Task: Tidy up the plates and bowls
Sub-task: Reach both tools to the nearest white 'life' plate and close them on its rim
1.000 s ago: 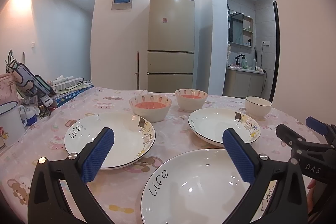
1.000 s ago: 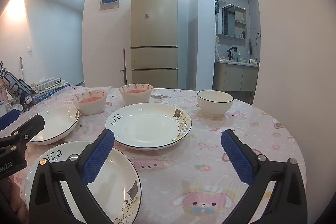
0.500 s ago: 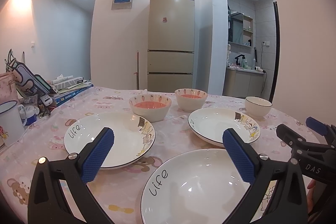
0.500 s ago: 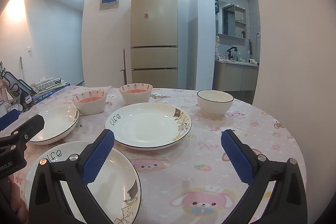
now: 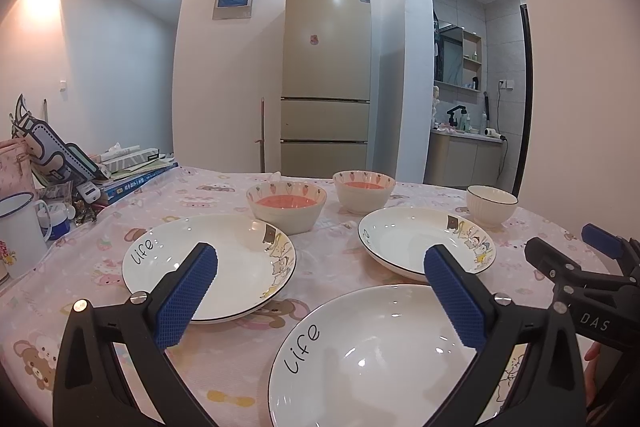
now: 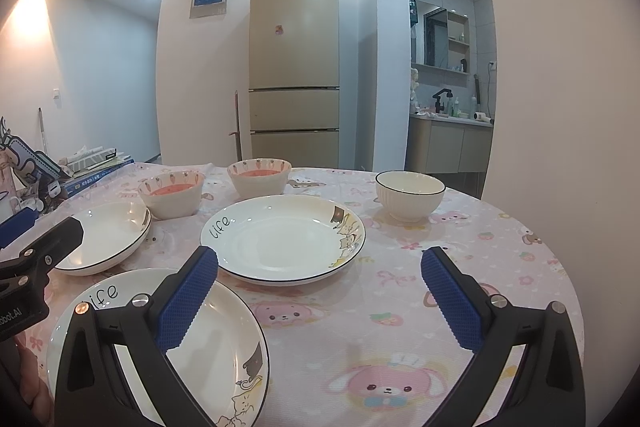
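Both the left gripper (image 5: 320,287) and the right gripper (image 6: 320,287) gape wide, empty; the glazed "life" plate (image 5: 384,359) just beneath the left one could slip from a shallow rim pinch.

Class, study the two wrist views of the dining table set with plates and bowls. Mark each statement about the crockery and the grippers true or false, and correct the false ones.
1. Three white plates lie on the tablecloth. True: the near plate, left plate and right plate.
2. The plates are stacked. False: each lies apart.
3. Two bowls have pink insides. True: one pink bowl and another pink bowl.
4. The white bowl sits on a plate. False: it stands on the cloth.
5. The left gripper grips a plate. False: it is open and holds nothing.
6. The right gripper is open. True.
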A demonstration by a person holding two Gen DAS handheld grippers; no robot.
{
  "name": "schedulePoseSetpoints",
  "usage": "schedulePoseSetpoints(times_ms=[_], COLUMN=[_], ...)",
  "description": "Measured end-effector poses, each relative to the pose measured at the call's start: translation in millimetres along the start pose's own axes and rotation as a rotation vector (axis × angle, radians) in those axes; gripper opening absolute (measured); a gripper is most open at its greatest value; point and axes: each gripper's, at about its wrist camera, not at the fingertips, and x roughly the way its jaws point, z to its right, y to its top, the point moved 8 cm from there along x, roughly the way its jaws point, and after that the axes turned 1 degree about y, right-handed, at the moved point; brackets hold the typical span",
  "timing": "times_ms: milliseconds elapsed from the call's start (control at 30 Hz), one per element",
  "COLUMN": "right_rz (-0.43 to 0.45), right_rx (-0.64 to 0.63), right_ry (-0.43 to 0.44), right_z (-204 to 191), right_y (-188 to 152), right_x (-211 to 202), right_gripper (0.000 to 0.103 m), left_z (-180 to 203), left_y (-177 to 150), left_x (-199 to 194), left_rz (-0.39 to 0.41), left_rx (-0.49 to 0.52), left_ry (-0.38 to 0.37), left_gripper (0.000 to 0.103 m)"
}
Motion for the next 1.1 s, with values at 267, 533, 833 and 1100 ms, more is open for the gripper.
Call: schedulePoseSetpoints(times_ms=[267, 533, 833, 1100], right_rz=[0.026, 0.194, 0.154, -0.092], right_rx=[0.001, 0.011, 0.091, 0.17], right_ry=[0.007, 0.071, 0.095, 0.101], right_z=[-0.6, -4.6, 12.7, 28.3], right_y=[3.2, -5.9, 4.3, -20.3], right_x=[-8.6, -70.8, -97.4, -54.6], right_gripper=[0.103, 0.103, 0.103, 0.089], left_z=[-6.4, 3.4, -5.8, -8.9], left_y=[-0.8, 14.1, 5.7, -13.4], left_x=[-6.3, -88.8, -88.2, -50.3], left_rz=[0.004, 0.247, 0.086, -0.126], left_rx=[-0.028, 0.053, -0.017, 0.024], left_ry=[0.008, 0.048, 0.011, 0.036], left_gripper=[0.103, 0.103, 0.103, 0.103])
